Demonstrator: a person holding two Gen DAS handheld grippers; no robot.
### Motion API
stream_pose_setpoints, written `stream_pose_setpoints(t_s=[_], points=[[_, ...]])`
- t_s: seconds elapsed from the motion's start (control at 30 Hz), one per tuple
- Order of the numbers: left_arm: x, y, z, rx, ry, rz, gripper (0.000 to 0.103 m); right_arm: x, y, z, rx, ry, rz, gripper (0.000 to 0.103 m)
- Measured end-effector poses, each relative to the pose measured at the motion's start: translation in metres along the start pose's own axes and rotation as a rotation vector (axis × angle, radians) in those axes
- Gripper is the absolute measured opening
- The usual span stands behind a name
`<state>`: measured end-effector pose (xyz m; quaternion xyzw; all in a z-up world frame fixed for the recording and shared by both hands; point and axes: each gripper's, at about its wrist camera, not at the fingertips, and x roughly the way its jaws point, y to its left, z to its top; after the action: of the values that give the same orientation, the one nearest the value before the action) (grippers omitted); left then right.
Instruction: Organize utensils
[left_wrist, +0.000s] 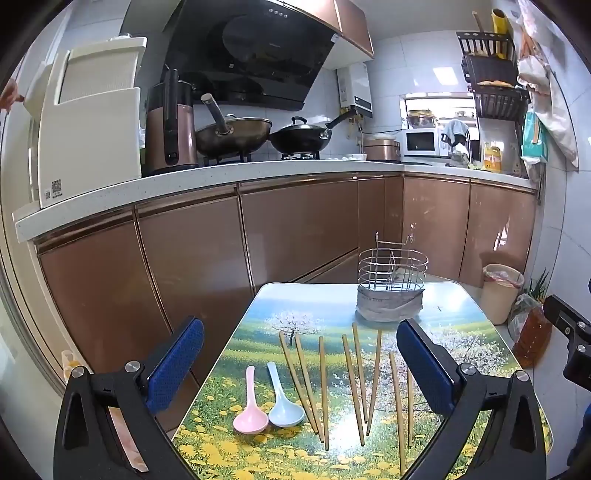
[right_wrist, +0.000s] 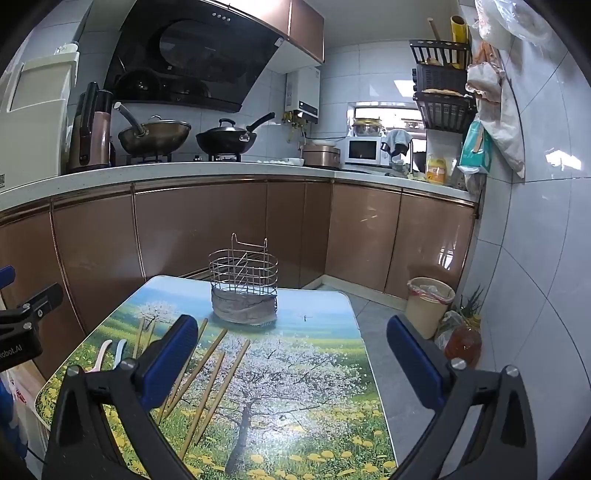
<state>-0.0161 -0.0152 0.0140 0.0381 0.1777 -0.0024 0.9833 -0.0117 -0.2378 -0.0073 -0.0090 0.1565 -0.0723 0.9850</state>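
- Kitchen cabinets (left_wrist: 295, 229) with glossy copper-brown doors run under a speckled white worktop; a black glass range hood (left_wrist: 251, 51) hangs above two dark woks.
- White microwave (right_wrist: 364, 151) stands at the far end, its writing too small to read.
- Glossy rectangular counter (right_wrist: 317, 354) with rounded corners carries a printed meadow of yellow flowers and a blossoming tree.
- Left tongs (left_wrist: 301, 363), black frame with blue textured pads, gape fully wide over the utensils, gripping nothing; seen from the right wrist, their body shows lettering ending "obot.AI".
- Right tongs (right_wrist: 291, 363), same build, also spread fully, holding nothing.
- Oval wire utensil basket (left_wrist: 390, 280) with inner dividers and a grey wrapped base stands at the counter's far end.
- Eight slim wooden chopsticks (left_wrist: 323, 387) lie loosely side by side in front of it.
- Pale blue plastic soup spoon (left_wrist: 282, 404) and pink plastic soup spoon (left_wrist: 250, 410) lie left of them, bowls touching.
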Motion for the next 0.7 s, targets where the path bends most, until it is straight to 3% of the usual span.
stream_pose_setpoints(t_s=[0.7], points=[[-0.0025,0.0081,-0.0035,-0.024,-0.008,0.017,0.103,0.0001,0.0066,-0.0011,-0.017,-0.004,0.011,0.103]])
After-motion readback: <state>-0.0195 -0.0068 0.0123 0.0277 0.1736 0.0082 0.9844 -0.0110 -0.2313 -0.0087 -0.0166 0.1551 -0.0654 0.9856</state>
